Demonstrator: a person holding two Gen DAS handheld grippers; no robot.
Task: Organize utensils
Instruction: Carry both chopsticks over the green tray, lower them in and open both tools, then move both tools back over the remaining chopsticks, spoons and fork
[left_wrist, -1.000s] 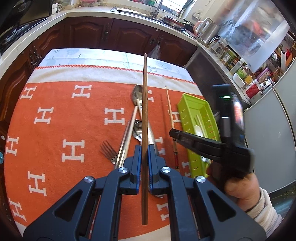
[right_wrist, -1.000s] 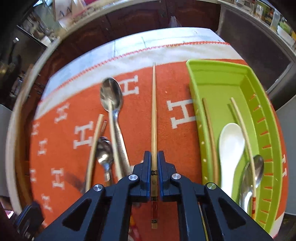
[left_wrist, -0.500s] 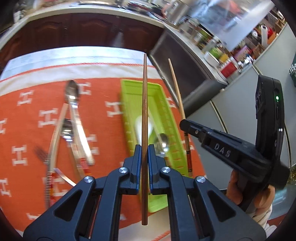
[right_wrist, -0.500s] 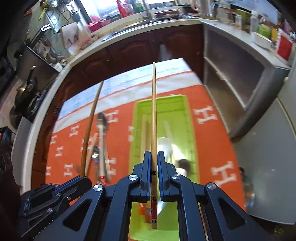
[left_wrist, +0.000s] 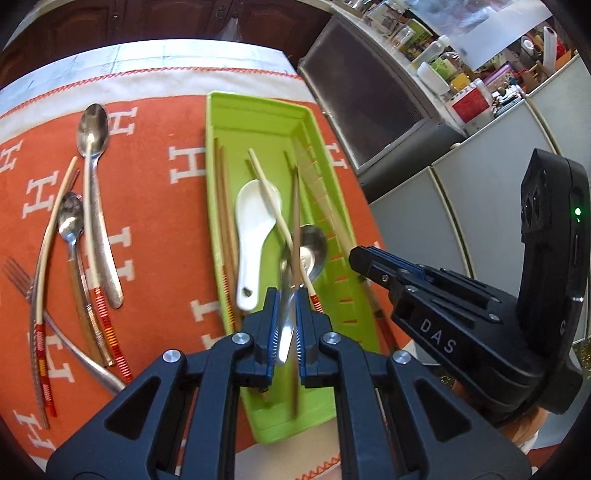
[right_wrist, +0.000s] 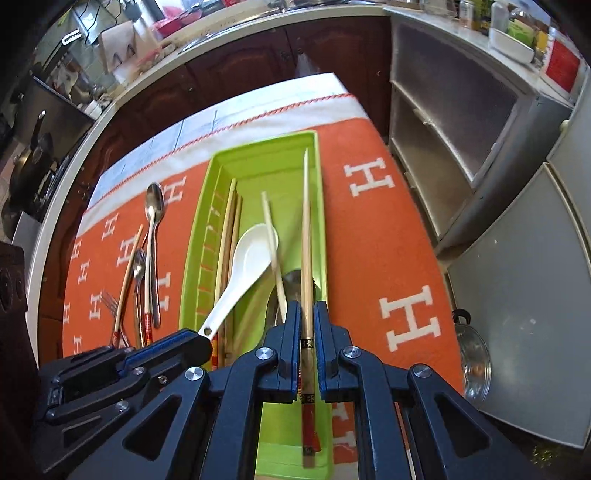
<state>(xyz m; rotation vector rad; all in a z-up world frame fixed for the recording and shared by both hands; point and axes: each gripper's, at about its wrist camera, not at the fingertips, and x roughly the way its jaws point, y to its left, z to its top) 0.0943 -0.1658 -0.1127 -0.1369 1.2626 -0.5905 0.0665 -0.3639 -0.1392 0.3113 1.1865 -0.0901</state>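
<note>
An orange tablecloth (left_wrist: 155, 229) carries a partly filled green tray (left_wrist: 255, 122); both grippers pinch chopsticks above it, while spoons (left_wrist: 92, 147), fork (left_wrist: 16, 275) and chopsticks wait left.

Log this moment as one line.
left gripper: holding brown chopstick | right gripper: holding pale chopstick | both over green tray

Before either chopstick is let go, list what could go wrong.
1. The dark wooden chopstick in the left gripper hangs over the steel spoon and white ceramic spoon; dropped there, it may land crossed on them.
2. The pale bamboo chopstick in the right gripper runs close along the lime-green plastic tray's right wall; it could catch the rim.
3. Both grippers crowd the tray's near end and might bump.
</note>
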